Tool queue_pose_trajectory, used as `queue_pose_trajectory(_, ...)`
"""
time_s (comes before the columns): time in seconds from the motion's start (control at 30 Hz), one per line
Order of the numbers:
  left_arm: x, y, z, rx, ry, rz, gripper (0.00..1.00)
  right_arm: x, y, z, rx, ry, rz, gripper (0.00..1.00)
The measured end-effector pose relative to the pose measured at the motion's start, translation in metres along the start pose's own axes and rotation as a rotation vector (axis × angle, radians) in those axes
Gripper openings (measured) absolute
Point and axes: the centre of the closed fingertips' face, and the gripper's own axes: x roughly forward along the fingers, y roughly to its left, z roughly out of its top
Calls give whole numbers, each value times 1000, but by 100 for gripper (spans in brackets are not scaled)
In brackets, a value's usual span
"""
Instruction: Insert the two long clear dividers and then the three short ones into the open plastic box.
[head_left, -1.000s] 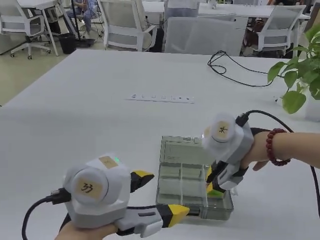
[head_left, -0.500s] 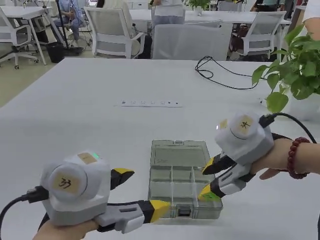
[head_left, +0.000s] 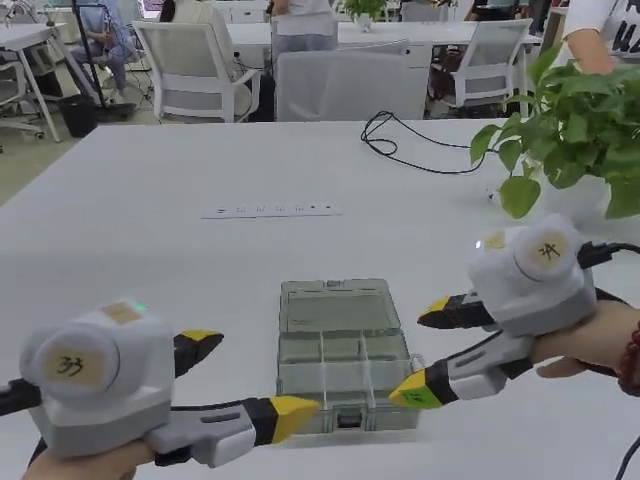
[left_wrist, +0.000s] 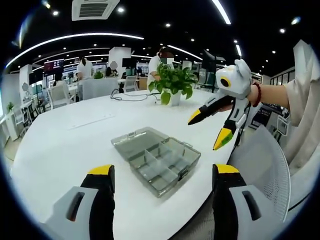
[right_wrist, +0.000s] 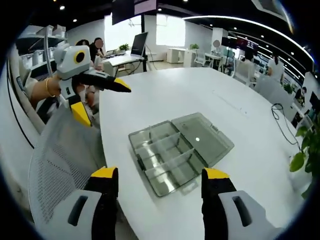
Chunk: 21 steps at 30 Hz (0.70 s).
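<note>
Box (head_left: 335, 305) near table (head_left: 150, 200) edge; left gripper (head_left: 250, 380) at 8 o'clock, right gripper (head_left: 422, 353) at 3, both released, clear.

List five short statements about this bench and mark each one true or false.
1. The box has its lid lying open. True.
2. The left claw grips a divider. False: it is open and empty.
3. The right claw is open. True.
4. The box is one undivided space. False: dividers split it into compartments.
5. A plant stands on the table. True.
</note>
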Motion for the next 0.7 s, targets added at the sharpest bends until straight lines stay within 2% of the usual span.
queue_pose_trajectory(0.07,-2,1,3,6,-9,23,86,-3,-2,-3,16,-1,-34,73)
queue_pose_trajectory(0.13,-3,2,4,16,-11,31,91,-5,-1,-3,18,-32,-46,77)
queue_pose_trajectory(0.2,-4,3,3,16,-7,35,93,-7,0,-3,75,-62,-53,79)
queue_pose_trajectory(0.37,-4,9,-3,31,8,66,95,-12,-2,-4,118,-121,-95,90)
queue_pose_trajectory(0.4,-4,9,-3,33,12,68,96,-13,0,-3,132,-147,-94,93)
queue_pose_trajectory(0.5,-4,9,-4,37,19,69,98,-14,2,-3,163,-180,-91,100)
queue_pose_trajectory(0.7,-3,9,-5,22,15,79,100,-17,0,-2,172,-223,-115,100)
